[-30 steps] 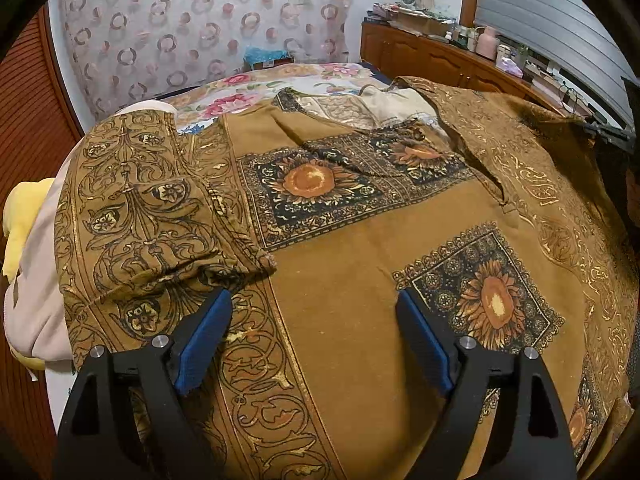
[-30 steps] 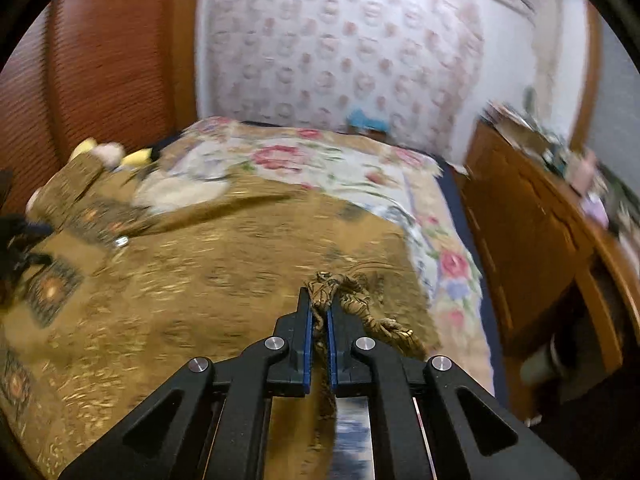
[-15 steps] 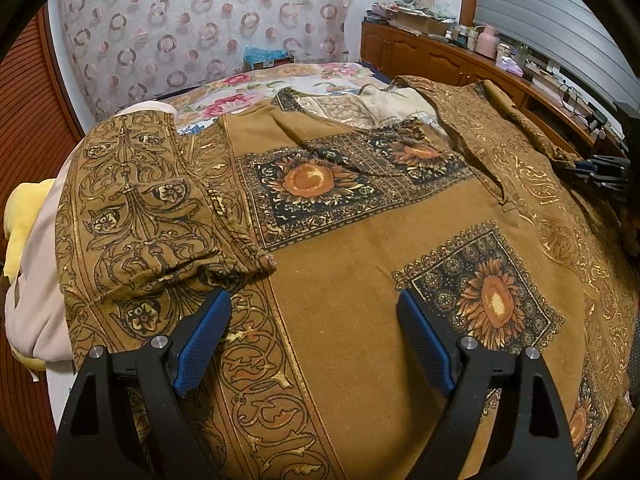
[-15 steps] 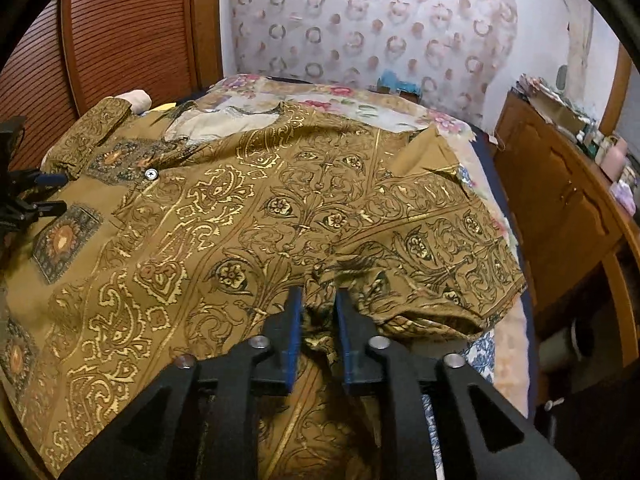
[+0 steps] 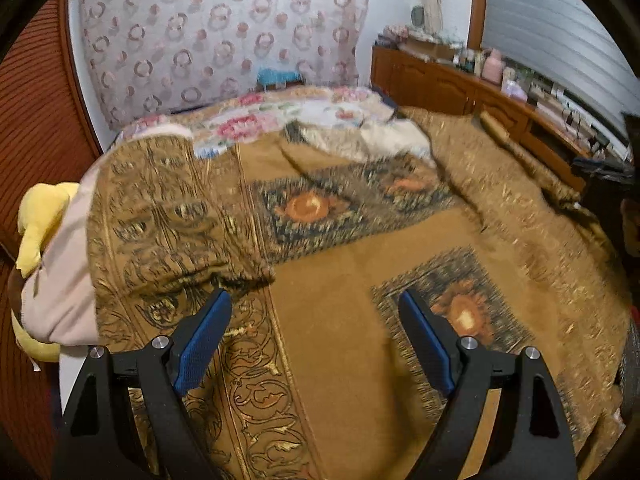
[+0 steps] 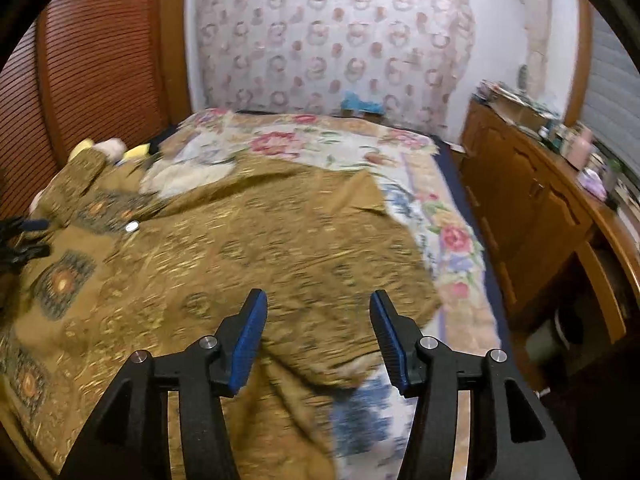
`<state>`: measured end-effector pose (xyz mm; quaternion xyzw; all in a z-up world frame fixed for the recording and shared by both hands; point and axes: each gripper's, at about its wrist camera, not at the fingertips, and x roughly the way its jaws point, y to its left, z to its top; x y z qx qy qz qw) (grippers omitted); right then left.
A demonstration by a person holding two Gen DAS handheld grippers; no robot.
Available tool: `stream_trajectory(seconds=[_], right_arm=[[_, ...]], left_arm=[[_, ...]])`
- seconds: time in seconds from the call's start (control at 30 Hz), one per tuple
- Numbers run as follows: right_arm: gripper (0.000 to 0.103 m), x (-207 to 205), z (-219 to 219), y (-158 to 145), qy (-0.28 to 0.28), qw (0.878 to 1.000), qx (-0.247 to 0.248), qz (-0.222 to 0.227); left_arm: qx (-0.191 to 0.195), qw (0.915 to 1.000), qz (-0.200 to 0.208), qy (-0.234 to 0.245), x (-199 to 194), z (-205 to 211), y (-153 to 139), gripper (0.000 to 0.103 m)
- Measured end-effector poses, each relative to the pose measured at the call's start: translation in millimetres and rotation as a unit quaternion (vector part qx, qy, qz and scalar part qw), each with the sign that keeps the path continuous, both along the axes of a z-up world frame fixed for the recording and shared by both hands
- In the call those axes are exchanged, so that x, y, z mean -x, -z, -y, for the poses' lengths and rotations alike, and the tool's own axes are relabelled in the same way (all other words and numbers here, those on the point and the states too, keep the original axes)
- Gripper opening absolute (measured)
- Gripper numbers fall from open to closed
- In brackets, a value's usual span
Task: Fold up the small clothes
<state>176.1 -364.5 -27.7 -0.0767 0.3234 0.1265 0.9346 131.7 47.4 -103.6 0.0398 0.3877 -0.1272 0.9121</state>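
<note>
Shirt (image 5: pixel 328 320) lies flat, collar pointing away; both grippers' fingers wide apart, empty.

free: floral bedspread (image 6: pixel 440 216) right of garment (image 6: pixel 260 240) | blocked: cabinet (image 6: pixel 532 208) beside bed, plush (image 5: pixel 40 216) left

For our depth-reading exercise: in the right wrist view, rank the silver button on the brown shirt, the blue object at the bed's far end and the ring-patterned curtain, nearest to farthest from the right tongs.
1. Silver button on the brown patterned shirt, left of the right tongs.
2. Blue object, bed's far end.
3. Ring-patterned curtain, behind it.
</note>
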Motion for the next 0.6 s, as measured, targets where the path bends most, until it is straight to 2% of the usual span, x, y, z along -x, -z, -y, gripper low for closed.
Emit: stream_trajectory(seconds=[0.2,0.3,0.57,0.6], right_arm=[[0.055,-34,22,24,0.051,0.998,0.005,-0.035],[0.055,-48,34,38,0.074,0.995,-0.013,-0.067],[0.055,-57,47,43,0.065,0.990,-0.079,-0.093],[0.051,-55,53,41,0.063,0.990,-0.083,-0.094]], left_arm=[[0.029,0.9993,0.024,-0.006,14,2,-18,0.086],[0.035,0.9990,0.026,-0.005,20,2,-21,0.086],[0.046,0.9984,0.031,-0.005,28,5,-22,0.086],[0.046,0.9984,0.032,-0.006,29,6,-23,0.086]])
